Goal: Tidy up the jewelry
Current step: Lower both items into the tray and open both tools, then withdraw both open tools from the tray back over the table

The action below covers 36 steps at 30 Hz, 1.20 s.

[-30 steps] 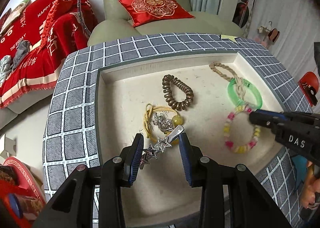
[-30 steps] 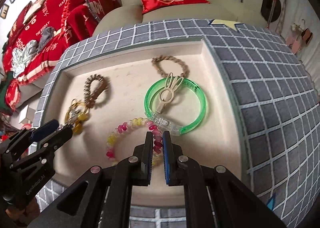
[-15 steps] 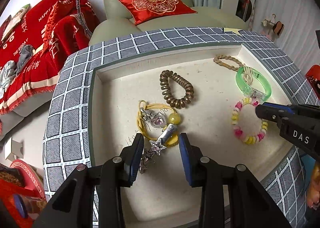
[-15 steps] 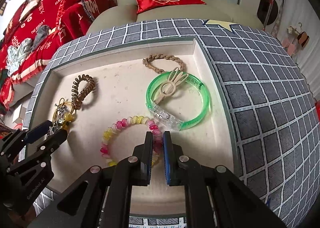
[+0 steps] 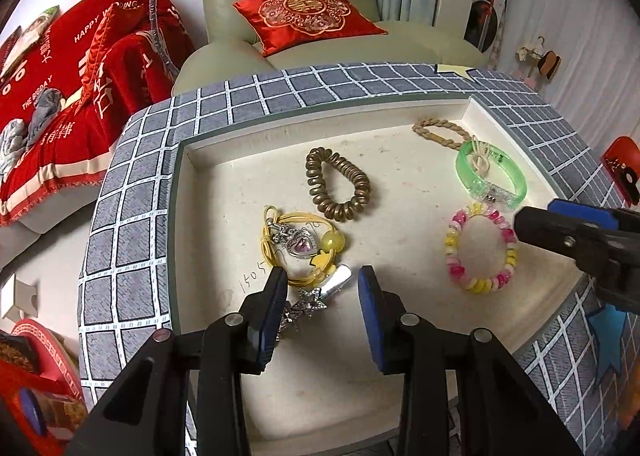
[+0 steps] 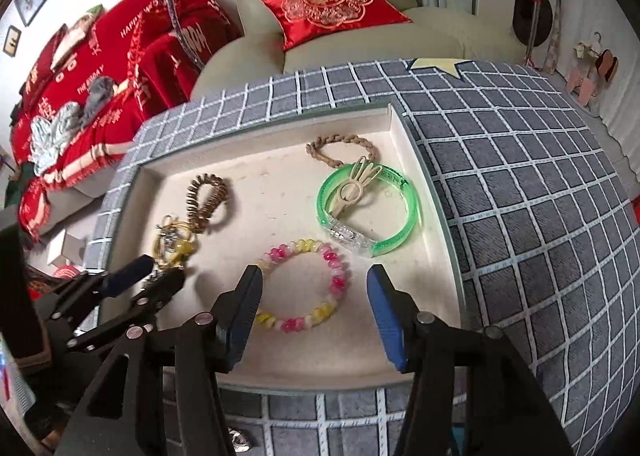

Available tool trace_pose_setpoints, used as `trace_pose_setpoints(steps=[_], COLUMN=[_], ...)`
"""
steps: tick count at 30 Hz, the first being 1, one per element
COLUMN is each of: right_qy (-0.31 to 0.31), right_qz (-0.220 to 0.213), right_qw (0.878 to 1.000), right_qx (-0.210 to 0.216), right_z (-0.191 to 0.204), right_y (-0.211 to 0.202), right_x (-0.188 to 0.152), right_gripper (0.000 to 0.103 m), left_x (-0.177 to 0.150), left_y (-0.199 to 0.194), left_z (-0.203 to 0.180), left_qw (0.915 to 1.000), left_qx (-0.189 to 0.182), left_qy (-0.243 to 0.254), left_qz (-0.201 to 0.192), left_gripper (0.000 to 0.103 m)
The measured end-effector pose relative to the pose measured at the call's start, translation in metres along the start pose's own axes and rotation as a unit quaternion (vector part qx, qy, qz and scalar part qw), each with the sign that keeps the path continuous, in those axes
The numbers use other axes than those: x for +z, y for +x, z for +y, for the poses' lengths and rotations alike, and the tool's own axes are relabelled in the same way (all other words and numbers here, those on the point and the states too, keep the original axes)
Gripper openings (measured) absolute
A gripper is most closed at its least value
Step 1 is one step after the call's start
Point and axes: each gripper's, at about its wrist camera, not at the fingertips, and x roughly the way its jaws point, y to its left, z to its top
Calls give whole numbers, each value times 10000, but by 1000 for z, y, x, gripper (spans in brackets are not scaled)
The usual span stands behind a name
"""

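Observation:
A cream tray [image 5: 400, 384] [image 6: 436, 256] holds the jewelry. My left gripper [image 5: 323, 284] is open, its tips on either side of a silver star hair clip [image 5: 316, 298]. Beyond it lie a yellow cord with a heart charm [image 5: 300, 242] and a bronze coil hair tie [image 5: 336, 190]. My right gripper [image 6: 314, 282] is open and empty above a pink and yellow bead bracelet [image 6: 338, 280] [image 5: 480, 246]. A green bangle [image 6: 404, 216] [image 5: 492, 176] with a beige bunny clip [image 6: 354, 188] and a braided tan hair tie [image 6: 340, 150] lie further back.
The tray sits in a grey checked cloth surface [image 6: 540, 216]. A green armchair with a red cushion [image 5: 308, 14] stands behind. A red blanket [image 5: 60, 96] lies at the left. The left gripper shows in the right wrist view [image 6: 160, 272], and the right gripper in the left wrist view [image 5: 536, 224].
My right gripper has opened from shut and pulled back from the bead bracelet. My left gripper has drawn back, so the star clip lies further forward between its tips.

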Motion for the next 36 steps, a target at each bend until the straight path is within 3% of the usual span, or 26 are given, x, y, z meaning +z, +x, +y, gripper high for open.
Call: trace_pose_setpoints(steps=[14,16,18,27,28,33,36], right_qy=[285,310,324,409,412,360,268], right_qz=[-56,-66,-77,-105,-99,-118,-113], right_qw=[9995,9994,9994,9991,9990,9989,9988], right_qx=[100,102,107,105,114,259,400], right_z=[-15,-17,-18,-23,-23,-22,-20], right_y=[-30,-33,-36,-50,-51,-58,-60], right_x=[-30,-34,-38,-55,-57,-68,-77], right_gripper=[60,60,60,60,61,81,86], left_x=[0,-1,-4,-11,-13,-20,-29], left_y=[-29,-33,-41,-57,-60,-73,-83], left_z=[5,4,4,3,3,1,-1], left_qw=[9993,9991,9983,9980,9980,9972,9968], left_qx=[43,61,100,31,40,18,54], left_qy=[-195,-197,-198,-171,-163,-100,-16], left_qz=[-322,-374,-547,-606,-615,-747,-797], left_gripper=[53,82,84,86,103,103,103])
